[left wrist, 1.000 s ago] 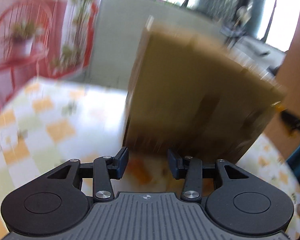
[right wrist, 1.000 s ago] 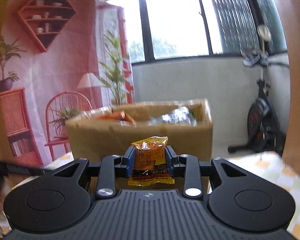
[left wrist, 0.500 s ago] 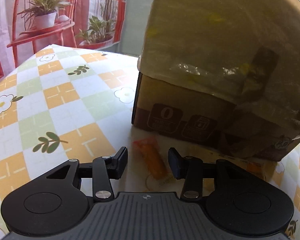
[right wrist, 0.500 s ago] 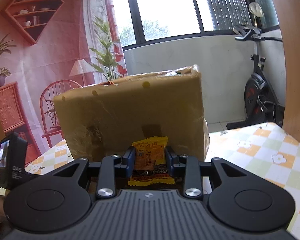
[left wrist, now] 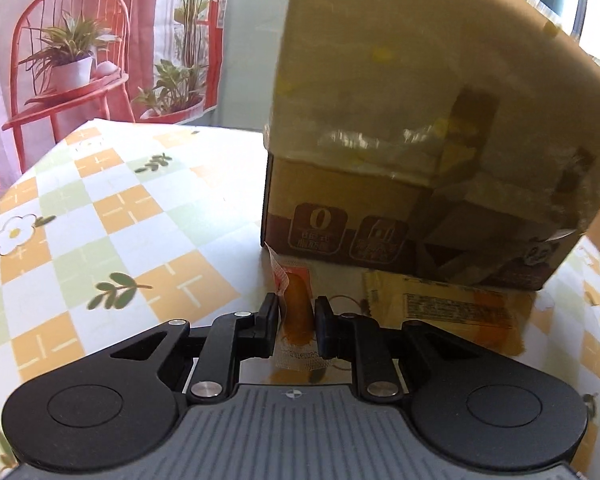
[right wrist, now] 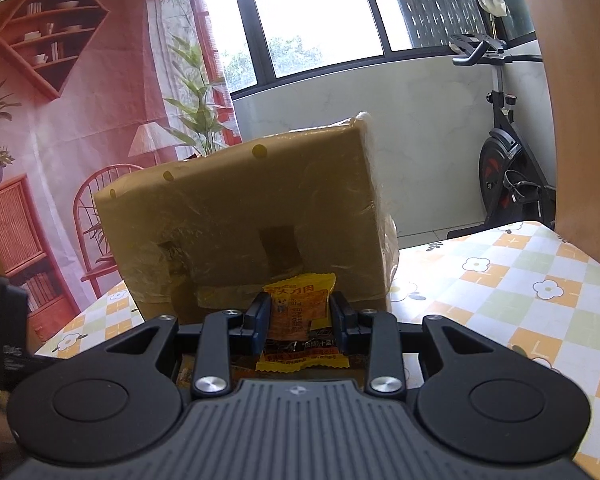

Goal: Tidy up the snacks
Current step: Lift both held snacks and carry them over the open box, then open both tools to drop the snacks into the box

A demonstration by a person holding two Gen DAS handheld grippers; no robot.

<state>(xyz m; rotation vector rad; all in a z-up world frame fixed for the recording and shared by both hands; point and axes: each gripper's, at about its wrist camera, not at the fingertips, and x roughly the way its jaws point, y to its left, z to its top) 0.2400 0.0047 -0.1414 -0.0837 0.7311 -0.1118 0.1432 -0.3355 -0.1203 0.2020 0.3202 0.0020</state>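
A small orange sausage snack [left wrist: 297, 304] in a clear wrapper lies on the table, just in front of the cardboard box [left wrist: 412, 128]. The left gripper [left wrist: 297, 322] has just squeezed in on it, and its two black pads now press the snack from both sides. The front end of the wrapper sticks out toward the box. A flat yellow snack packet [left wrist: 440, 312] lies on the table just to the right of the sausage snack, right by the bottom of the box.

The right gripper [right wrist: 300, 320] holds a yellow snack bag [right wrist: 300, 312] with a little cartoon bear on it. The pads press on its two sides, and the bag stands up between them. It is close in front of the cardboard box [right wrist: 240, 216], which is wrapped in shiny clear tape.

The box stands on a table [left wrist: 100, 216] with a cloth of orange, green and white squares with flowers and leaves. Behind the table there is a pink wall picture with a red chair [left wrist: 68, 52] and a plant in a white pot [left wrist: 70, 56]. In the right wrist view an exercise bike [right wrist: 504, 148] stands by the big window [right wrist: 312, 16].
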